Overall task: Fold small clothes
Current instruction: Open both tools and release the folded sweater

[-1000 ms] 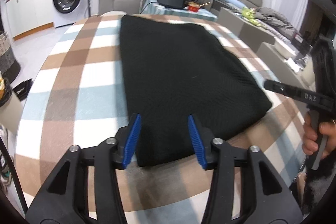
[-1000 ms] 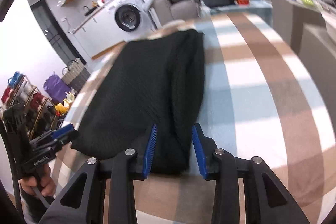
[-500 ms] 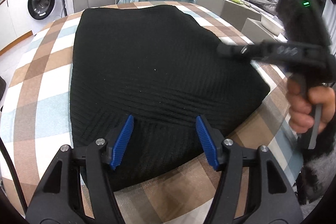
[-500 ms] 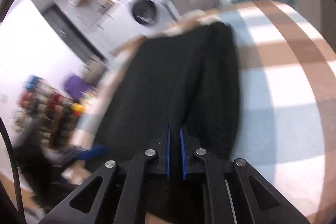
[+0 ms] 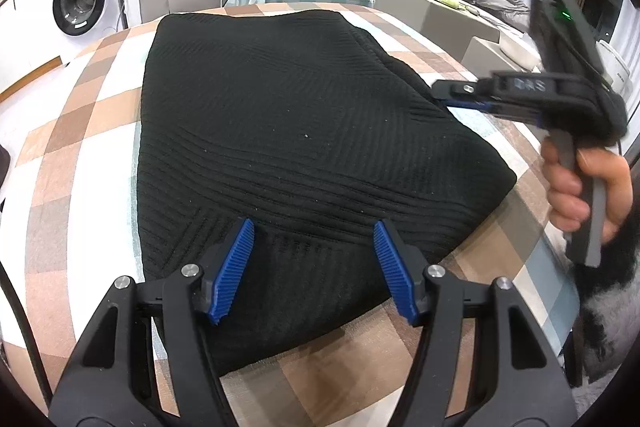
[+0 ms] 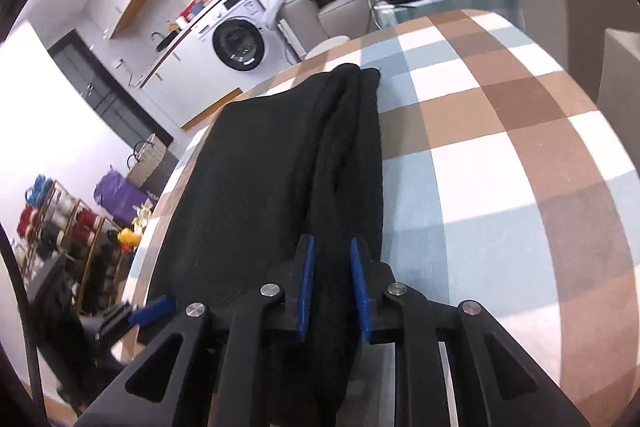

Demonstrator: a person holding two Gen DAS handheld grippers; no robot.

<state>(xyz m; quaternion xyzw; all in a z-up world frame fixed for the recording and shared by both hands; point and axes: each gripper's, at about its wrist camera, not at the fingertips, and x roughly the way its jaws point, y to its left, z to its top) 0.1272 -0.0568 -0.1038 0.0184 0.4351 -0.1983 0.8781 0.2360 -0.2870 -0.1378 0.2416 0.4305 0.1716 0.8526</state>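
A black ribbed knit garment, already doubled over, lies flat on a round table covered by a brown, blue and white checked cloth. The left gripper is poised over the near hem with its blue ribbed pads spread wide, and no fabric is pressed between them. The right gripper is seen at the garment's right edge; its jaws, having just been reopening from near closure, stand narrowly parted with a ridge of the layered edge between them, but whether the pads bite it cannot be told. The step in hand is judged to be the seizing of the near end for a further fold. Both near corners must next be firmly pinched before anything is lifted.
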